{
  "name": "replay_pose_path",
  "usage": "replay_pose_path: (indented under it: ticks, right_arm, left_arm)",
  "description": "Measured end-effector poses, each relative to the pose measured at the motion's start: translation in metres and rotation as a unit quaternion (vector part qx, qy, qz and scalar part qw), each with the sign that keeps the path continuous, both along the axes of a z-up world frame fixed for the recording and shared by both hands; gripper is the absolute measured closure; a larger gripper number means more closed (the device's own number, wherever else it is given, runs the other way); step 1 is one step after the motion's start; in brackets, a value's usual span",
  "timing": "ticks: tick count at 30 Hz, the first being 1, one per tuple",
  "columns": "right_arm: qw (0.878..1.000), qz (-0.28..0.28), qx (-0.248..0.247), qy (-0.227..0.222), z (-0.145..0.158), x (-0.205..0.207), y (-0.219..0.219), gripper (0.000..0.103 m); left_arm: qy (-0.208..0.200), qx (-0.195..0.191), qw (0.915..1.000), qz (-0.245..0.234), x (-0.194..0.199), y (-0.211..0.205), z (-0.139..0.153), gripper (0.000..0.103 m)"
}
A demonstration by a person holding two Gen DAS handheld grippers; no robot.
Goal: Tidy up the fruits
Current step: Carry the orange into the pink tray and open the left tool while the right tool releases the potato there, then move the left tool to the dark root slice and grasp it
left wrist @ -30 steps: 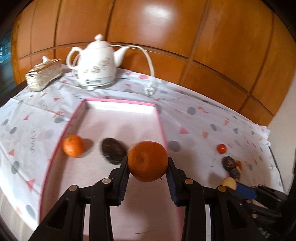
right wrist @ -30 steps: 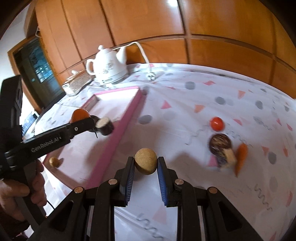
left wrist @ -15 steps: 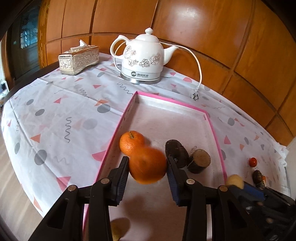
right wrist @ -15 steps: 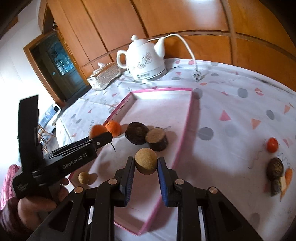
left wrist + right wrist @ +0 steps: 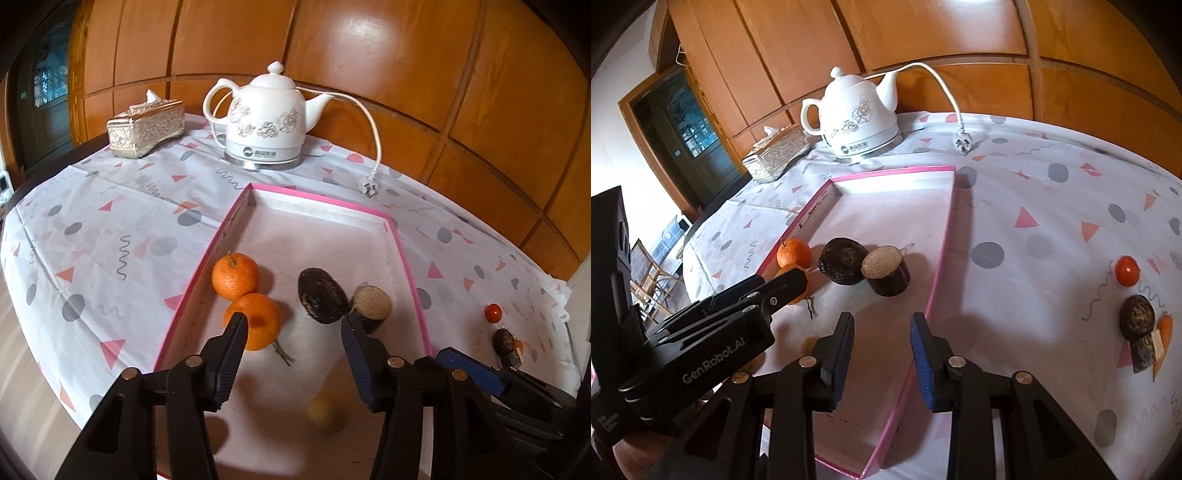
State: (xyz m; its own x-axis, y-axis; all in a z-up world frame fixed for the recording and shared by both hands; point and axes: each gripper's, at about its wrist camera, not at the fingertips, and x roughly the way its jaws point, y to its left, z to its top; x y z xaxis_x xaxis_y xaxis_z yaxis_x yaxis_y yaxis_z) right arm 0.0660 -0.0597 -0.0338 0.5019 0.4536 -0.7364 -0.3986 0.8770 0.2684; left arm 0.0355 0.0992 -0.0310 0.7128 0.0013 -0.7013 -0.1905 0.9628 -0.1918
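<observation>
Item: pink-rimmed tray (image 5: 400, 254) on the patterned tabletop (image 5: 110, 229), holding two oranges touching one another at its left wall, the nearer orange (image 5: 255, 321) and the farther orange (image 5: 235, 276), plus a dark whole fruit (image 5: 322, 295) and a cut dark fruit (image 5: 371, 303) side by side toward its right wall. A blurred yellowish round fruit (image 5: 327, 411) lies on the tray floor near the camera. Left tool (image 5: 293, 341): jaws spread wide, holding nothing; the nearer orange sits just beyond and touching the line of its left finger, not between the fingers. Right tool (image 5: 882, 347): jaws likewise apart and empty, hovering over the tray's near right part, the cut dark fruit ahead of it. Unsorted remainder: a small red fruit (image 5: 1127, 271), a dark round fruit (image 5: 1137, 316) and a carrot-like piece (image 5: 1163, 332), well apart from both tools on the cloth to the right. Risks, judged: the blurred yellowish fruit may be rolling and could escape over the low rim; the left finger, so close to the nearer orange, may nudge it and its neighbour out of line; the two tools are near each other and may collide.
</observation>
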Motion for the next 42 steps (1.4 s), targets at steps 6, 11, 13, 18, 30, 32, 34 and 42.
replay_pose_path:
  ticks: [6, 11, 13, 18, 30, 32, 34, 42]
  right_arm:
    - [0.999, -0.023, -0.015, -0.025, 0.006, -0.010, -0.007, 0.070]
    - [0.997, -0.050, -0.025, -0.049, 0.011, -0.016, -0.019, 0.068]
    - [0.996, -0.059, -0.030, -0.055, 0.013, -0.018, -0.024, 0.068]
    - [0.995, -0.079, -0.035, -0.059, 0.013, -0.018, -0.036, 0.068]
    - [0.989, -0.126, -0.046, -0.060, 0.010, -0.021, -0.072, 0.068]
    - [0.988, -0.137, -0.048, -0.058, 0.008, -0.021, -0.082, 0.068]
    - [0.985, -0.153, -0.051, -0.058, 0.008, -0.022, -0.093, 0.068]
    - [0.971, -0.225, -0.056, -0.057, 0.006, -0.026, -0.151, 0.068]
  left_arm:
    - [-0.009, 0.004, 0.9999, -0.007, -0.004, -0.009, 0.006, 0.050]
    - [-0.011, 0.010, 0.9997, -0.016, -0.007, -0.017, 0.007, 0.050]
    - [-0.012, 0.012, 0.9996, -0.021, -0.007, -0.020, 0.007, 0.050]
    - [-0.018, 0.020, 0.9990, -0.036, -0.010, -0.031, 0.011, 0.050]
    - [-0.019, 0.034, 0.9952, -0.090, -0.011, -0.065, 0.011, 0.050]
    - [-0.020, 0.038, 0.9941, -0.100, -0.011, -0.071, 0.012, 0.050]
    - [-0.023, 0.042, 0.9927, -0.110, -0.012, -0.078, 0.013, 0.050]
    - [-0.031, 0.058, 0.9841, -0.165, -0.009, -0.110, 0.018, 0.049]
